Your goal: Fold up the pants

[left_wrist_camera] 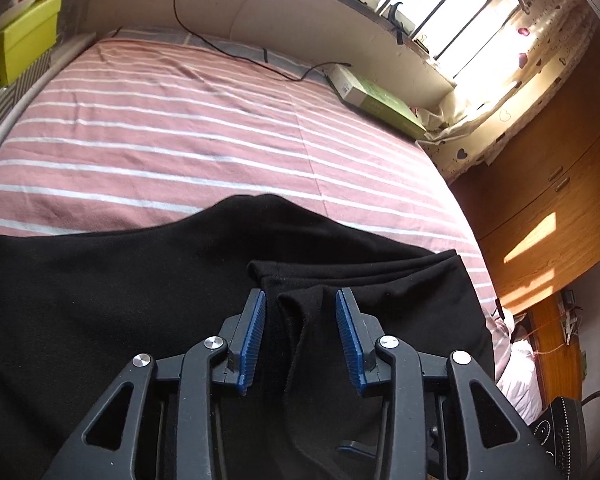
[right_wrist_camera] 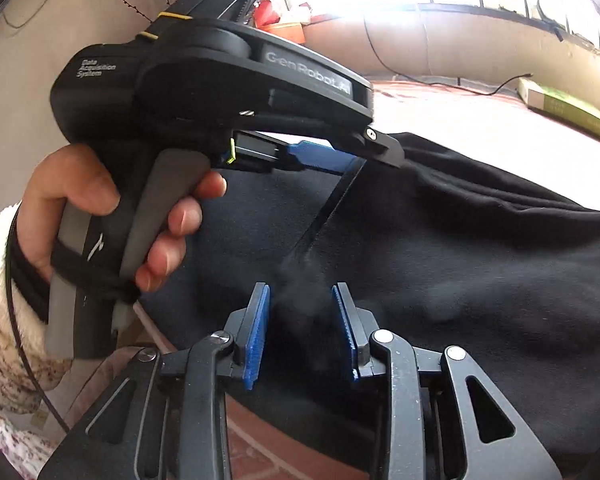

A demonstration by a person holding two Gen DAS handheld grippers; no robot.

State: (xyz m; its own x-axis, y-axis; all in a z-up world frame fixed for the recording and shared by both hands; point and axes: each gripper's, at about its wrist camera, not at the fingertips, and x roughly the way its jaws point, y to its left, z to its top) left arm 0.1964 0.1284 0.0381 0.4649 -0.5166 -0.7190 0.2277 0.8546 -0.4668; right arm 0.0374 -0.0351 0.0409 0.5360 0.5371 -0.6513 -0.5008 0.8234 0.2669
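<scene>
Left wrist view shows the black pants (left_wrist_camera: 100, 300) spread across the near half of the striped bed (left_wrist_camera: 160, 120), filling the picture from 9 o'clock round to 4 o'clock, with a layered folded edge running off toward 3 o'clock. The left gripper (left_wrist_camera: 300, 328) has its jaws parted, one blue pad on each side of a raised ridge of the cloth. The cloth stands between the pads, but they do not look pressed onto it, so I judge nothing is clamped yet.

Right wrist view has the right gripper (right_wrist_camera: 302, 328) with its jaws apart too, a blurred hump of the pants between them. At 10 o'clock the left hand (right_wrist_camera: 112, 216) holds the other gripper's handle, its tip down on the cloth near the middle of the picture.

The cloth looks soft, limp and fairly thick, like knit or fleece. It should be light to lift, will sag and drape wherever unsupported, and will not break or slide much on the ribbed pads. My judgement is to take hold at an edge or a bunched ridge, catching all layers together, with one gripper at each end of the fold line so the span stays flat.

A green box (left_wrist_camera: 380, 100) lies at 1 o'clock on the bed's far edge, and a black cable (left_wrist_camera: 236, 54) runs toward it.
</scene>
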